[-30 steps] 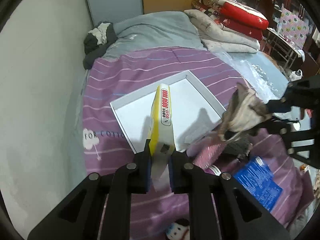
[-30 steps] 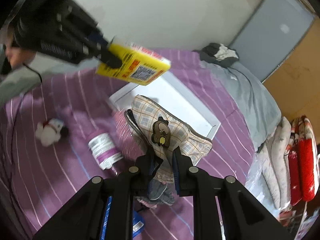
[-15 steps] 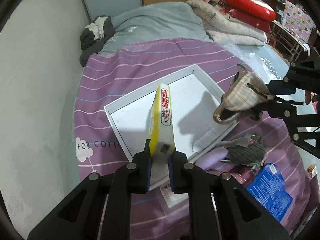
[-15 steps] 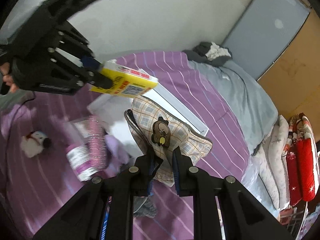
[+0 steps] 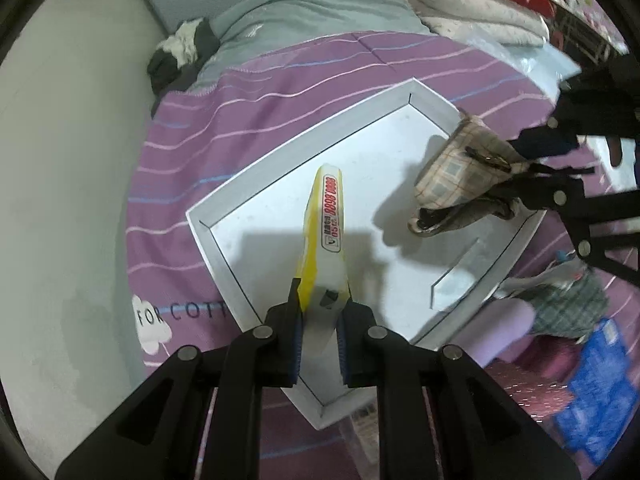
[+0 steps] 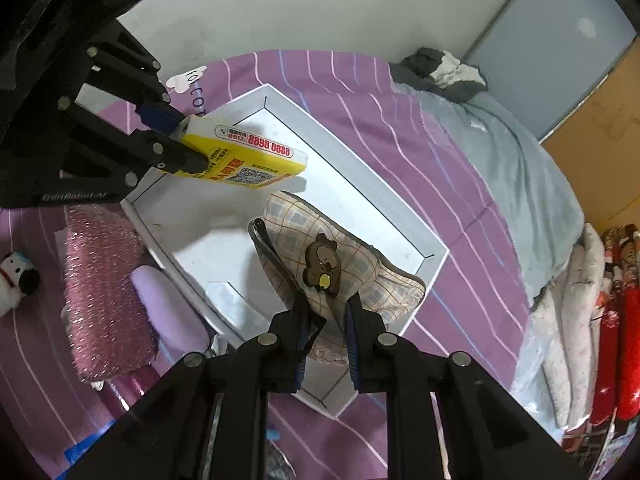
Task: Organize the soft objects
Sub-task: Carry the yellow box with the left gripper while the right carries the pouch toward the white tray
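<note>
— Two sets of fingers, and what did each one have?

— The left gripper (image 5: pixel 319 312) was clamped on a yellow sponge pack (image 5: pixel 326 236), which stuck out edge-up from between its fingers (image 5: pixel 289 336). The right gripper (image 6: pixel 327 320) was closed on a plaid fabric pouch (image 6: pixel 340 264) with a small brown bear charm (image 6: pixel 322 263) on its face.

— Where were those two things, taking the white tray (image 5: pixel 256 176) as the mark?

— Both hung above the tray's floor. From the left wrist, the sponge pack was over the middle of it, and the pouch (image 5: pixel 460 176) was over the side nearer the right gripper (image 5: pixel 516 168). I could not tell whether either one touched the tray. From the right wrist, the sponge pack (image 6: pixel 244 160) was just beyond the pouch, with a gap between them, and the left gripper (image 6: pixel 180 148) reached in across the tray's far rim.

— And around the tray?

— It lay on a purple striped bedsheet (image 6: pixel 400 132). Just outside its near rim (image 6: pixel 172 264) were a pink glittery cloth (image 6: pixel 100 292) and a lilac soft thing (image 6: pixel 168 304); farther out from that rim sat a small white plush dog (image 6: pixel 16 280). Past the opposite side of the tray, a grey blanket (image 6: pixel 500 168) covered the bed, with folded quilts (image 6: pixel 592 312) beyond it.
</note>
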Tool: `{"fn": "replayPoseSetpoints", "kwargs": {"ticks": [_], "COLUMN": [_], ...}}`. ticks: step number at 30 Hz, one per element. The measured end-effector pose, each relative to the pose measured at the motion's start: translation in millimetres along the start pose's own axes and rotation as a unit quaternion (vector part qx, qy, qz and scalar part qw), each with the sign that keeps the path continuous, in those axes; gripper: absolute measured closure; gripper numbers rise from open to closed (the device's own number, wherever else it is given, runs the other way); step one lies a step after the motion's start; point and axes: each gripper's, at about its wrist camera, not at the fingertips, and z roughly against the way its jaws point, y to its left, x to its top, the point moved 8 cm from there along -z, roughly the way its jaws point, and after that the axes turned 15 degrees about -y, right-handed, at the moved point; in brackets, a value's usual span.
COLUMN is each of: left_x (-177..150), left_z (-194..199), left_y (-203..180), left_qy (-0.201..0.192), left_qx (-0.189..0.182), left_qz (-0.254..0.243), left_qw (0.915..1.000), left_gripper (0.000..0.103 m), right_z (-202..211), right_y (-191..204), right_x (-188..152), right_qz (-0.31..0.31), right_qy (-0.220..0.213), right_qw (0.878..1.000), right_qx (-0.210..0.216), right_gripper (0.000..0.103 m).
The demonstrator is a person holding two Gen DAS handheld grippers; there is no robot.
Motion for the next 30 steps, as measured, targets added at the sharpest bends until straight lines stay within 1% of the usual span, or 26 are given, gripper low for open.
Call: {"fn": "replayPoseSetpoints", "kwargs": {"ticks": [4, 5, 8, 10, 12, 14, 17, 19, 20, 21, 22, 23, 24, 25, 26, 28, 29, 30], "left_x": [-12, -17, -34, -45, -50, -51, -52, -53, -54, -55, -57, -60, -62, -63, -64, -62, -62, -62], "left_z": [-5, -7, -13, -16, -15, -14, -17, -19, -20, -21, -24, -26, -29, -30, -29, -25, -21, -17], "left_y": [-11, -12, -17, -19, -20, -16, -6, 0, 2, 6, 11, 16, 21, 26, 27, 29, 28, 28], "left_qy": [0.015, 0.026, 0.061, 0.087, 0.095, 0.098, 0.113, 0.117, 0.12, 0.122, 0.125, 0.13, 0.134, 0.136, 0.135, 0.133, 0.129, 0.125], "left_qx": [-0.004, -0.009, -0.037, -0.059, -0.078, -0.086, -0.106, -0.116, -0.126, -0.131, -0.136, -0.14, -0.146, -0.16, -0.173, -0.201, -0.211, -0.215], "left_qz": [-0.019, -0.014, -0.005, 0.008, 0.019, 0.033, 0.082, 0.101, 0.112, 0.125, 0.145, 0.167, 0.188, 0.217, 0.235, 0.268, 0.278, 0.279], "left_qw": [0.9997, 0.9995, 0.9974, 0.9945, 0.9923, 0.9909, 0.9846, 0.9811, 0.9784, 0.9759, 0.972, 0.9672, 0.9619, 0.9533, 0.9468, 0.9329, 0.9281, 0.9273], "left_gripper": [0.087, 0.087, 0.087, 0.087, 0.087, 0.087, 0.087, 0.087, 0.086, 0.081, 0.079, 0.074, 0.066, 0.062, 0.056, 0.049, 0.046, 0.044], "right_z": [-14, -18, -24, -25, -25, -25, -25, -24, -24, -24, -25, -25, -24, -24, -24, -21, -19, -17], "right_y": [12, 16, 23, 28, 32, 32, 28, 24, 24, 24, 24, 23, 24, 25, 26, 27, 27, 28], "right_x": [-5, -8, -19, -26, -34, -40, -42, -42, -42, -42, -42, -42, -42, -41, -40, -39, -38, -36], "right_qz": [-0.002, -0.007, 0.003, 0.004, 0.01, 0.008, -0.022, -0.041, -0.049, -0.054, -0.059, -0.066, -0.071, -0.074, -0.076, -0.081, -0.09, -0.101], "right_qy": [0.006, 0.009, 0.019, 0.029, 0.041, 0.051, 0.055, 0.056, 0.056, 0.056, 0.055, 0.054, 0.055, 0.056, 0.058, 0.061, 0.062, 0.061], "right_qw": [1.0, 0.999, 0.999, 0.998, 0.997, 0.995, 0.994, 0.993, 0.992, 0.992, 0.992, 0.992, 0.992, 0.992, 0.992, 0.992, 0.991, 0.99], "right_qx": [0.022, 0.033, 0.044, 0.059, 0.072, 0.083, 0.093, 0.098, 0.099, 0.099, 0.097, 0.092, 0.089, 0.086, 0.084, 0.075, 0.072, 0.075], "right_gripper": [0.088, 0.088, 0.088, 0.088, 0.088, 0.088, 0.088, 0.088, 0.088, 0.088, 0.088, 0.087, 0.085, 0.084, 0.083, 0.08, 0.077, 0.071]}}
